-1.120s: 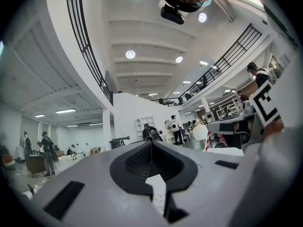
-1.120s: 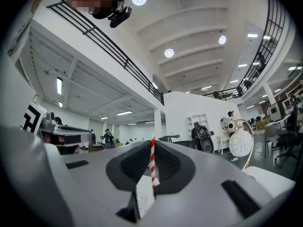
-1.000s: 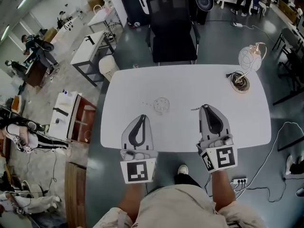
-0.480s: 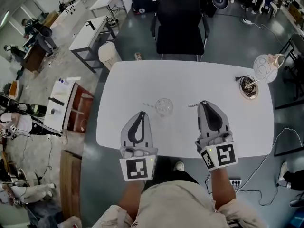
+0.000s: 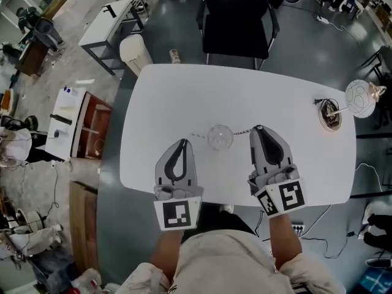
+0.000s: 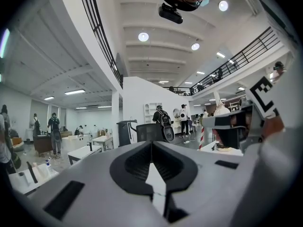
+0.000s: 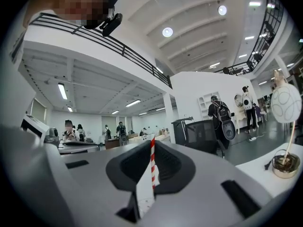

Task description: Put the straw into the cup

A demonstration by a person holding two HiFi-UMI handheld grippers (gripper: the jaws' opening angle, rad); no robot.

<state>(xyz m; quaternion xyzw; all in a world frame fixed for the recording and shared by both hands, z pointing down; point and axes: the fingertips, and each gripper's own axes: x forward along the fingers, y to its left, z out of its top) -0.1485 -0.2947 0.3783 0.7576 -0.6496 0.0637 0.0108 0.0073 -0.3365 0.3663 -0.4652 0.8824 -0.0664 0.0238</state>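
The straw [image 7: 152, 161] is a thin tube with red and white stripes, and the right gripper [image 7: 152, 141] has its jaws clamped on it. It looks like a very light thing, stiff enough along its length to be steered by one end. A hard pinch would probably flatten or kink it. The hold is low on the straw, which leaves a long free part above the jaws. That suits the job, since the free part is what has to go down into the cup [image 5: 220, 136].

The cup is clear and small, so it is likely light and may tip or skid if the straw pushes on its rim. From the head view the straw reaches from just right of the cup toward it. I cannot tell whether its tip touches the rim or only hangs beside it.

The left gripper [image 6: 151, 143] is on the near side of the cup and a little to its left. Its jaws are together with nothing between them, so it is free to steady the cup.

The cup stands near the middle of a smooth white table [image 5: 184, 97], a surface with little grip. Well to the right of the cup, at the table's edge, are a white ball on a thin stem [image 7: 285, 103] and a small round dish [image 5: 331, 116]. Beyond the cup, past the far edge of the table, stands a black office chair [image 5: 239, 17]. Around it all is a big open hall with desks, and people well apart from the cup
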